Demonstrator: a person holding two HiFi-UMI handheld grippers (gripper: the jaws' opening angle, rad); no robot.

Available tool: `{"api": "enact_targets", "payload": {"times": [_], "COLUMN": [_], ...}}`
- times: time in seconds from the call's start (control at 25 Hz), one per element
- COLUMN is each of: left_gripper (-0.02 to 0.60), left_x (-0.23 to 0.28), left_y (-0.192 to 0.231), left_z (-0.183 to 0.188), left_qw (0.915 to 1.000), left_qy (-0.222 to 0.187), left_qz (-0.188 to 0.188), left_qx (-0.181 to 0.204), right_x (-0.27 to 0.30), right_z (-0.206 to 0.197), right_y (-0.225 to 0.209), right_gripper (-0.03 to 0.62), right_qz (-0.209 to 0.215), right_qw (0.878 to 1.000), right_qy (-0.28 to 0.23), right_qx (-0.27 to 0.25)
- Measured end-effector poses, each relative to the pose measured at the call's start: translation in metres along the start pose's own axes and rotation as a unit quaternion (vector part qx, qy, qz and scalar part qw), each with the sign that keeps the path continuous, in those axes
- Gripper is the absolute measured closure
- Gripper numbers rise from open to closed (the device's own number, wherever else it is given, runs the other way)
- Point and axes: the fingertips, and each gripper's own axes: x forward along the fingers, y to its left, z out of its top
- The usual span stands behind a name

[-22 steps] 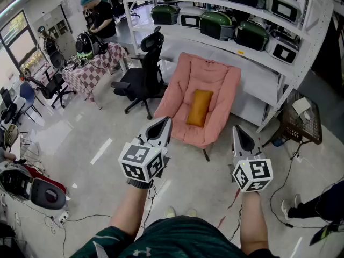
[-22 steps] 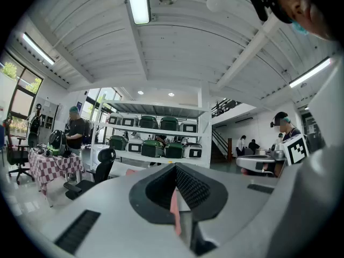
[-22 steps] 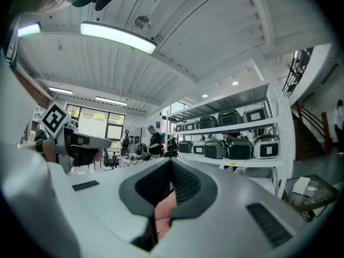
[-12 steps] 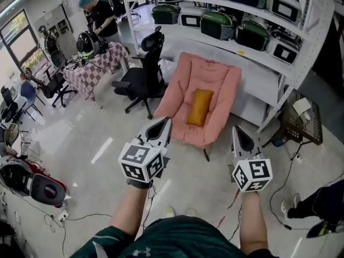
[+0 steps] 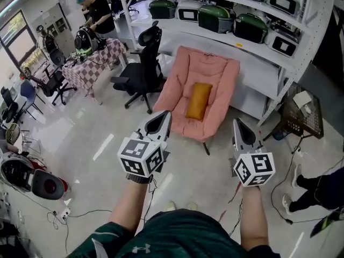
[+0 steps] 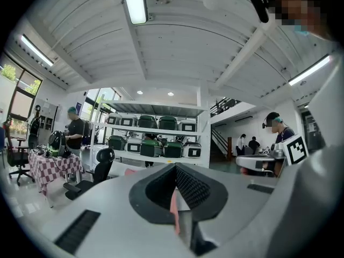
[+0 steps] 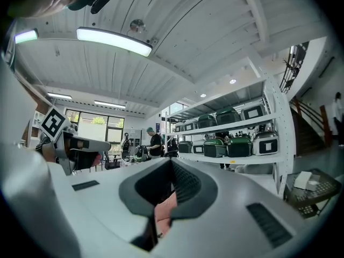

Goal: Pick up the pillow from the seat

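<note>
Left gripper (image 5: 160, 121): held out level in front of the person. Its jaws are closed together with nothing between them, and it sits short of the pink chair's (image 5: 215, 74) front left corner.
Right gripper (image 5: 240, 130): also level, its jaws shut and empty. It is short of the chair's front right corner and well apart from the left gripper.
Floor (image 5: 97, 138): a bare stretch lies between both grippers and the chair's front edge.
Chair: a pink padded seat faces the person, with its back leaning toward the shelf (image 5: 279, 52).
Pillow (image 5: 198, 101): orange and oblong. It lies lengthwise in the middle of the chair's seat, its long side running from front edge to back, and nothing touches it.
Beside the chair: a black office chair (image 5: 144, 71) stands just to the chair's left.
Behind the chair: the shelf carries green and white cases.
Step in hand: most likely the approach. The pillow is not yet reached and neither gripper is set to take it.
Next move: it probably calls for stepping closer to the chair and opening one gripper's jaws. That gripper would then tip down toward the seat so the jaws straddle the pillow's narrow width or its near end before closing. The pillow looks soft, so a deep bite should hold better than a pinch at a corner.
</note>
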Motion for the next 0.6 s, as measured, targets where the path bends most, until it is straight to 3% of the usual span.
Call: {"api": "enact_targets", "payload": {"times": [0.6], "left_gripper": [0.575], "left_x": [0.028], "left_y": [-0.034], "left_z": [-0.008], "left_qw": [1.0], "left_qy": [0.004], "left_qz": [-0.004], "left_qx": [0.008], "right_x": [-0.015], "right_z": [-0.007], "right_y": [-0.036], "right_gripper": [0.591], "right_qz": [0.0], "right_qw": [1.0], "right_qy": [-0.008], "right_qx": [0.008]}}
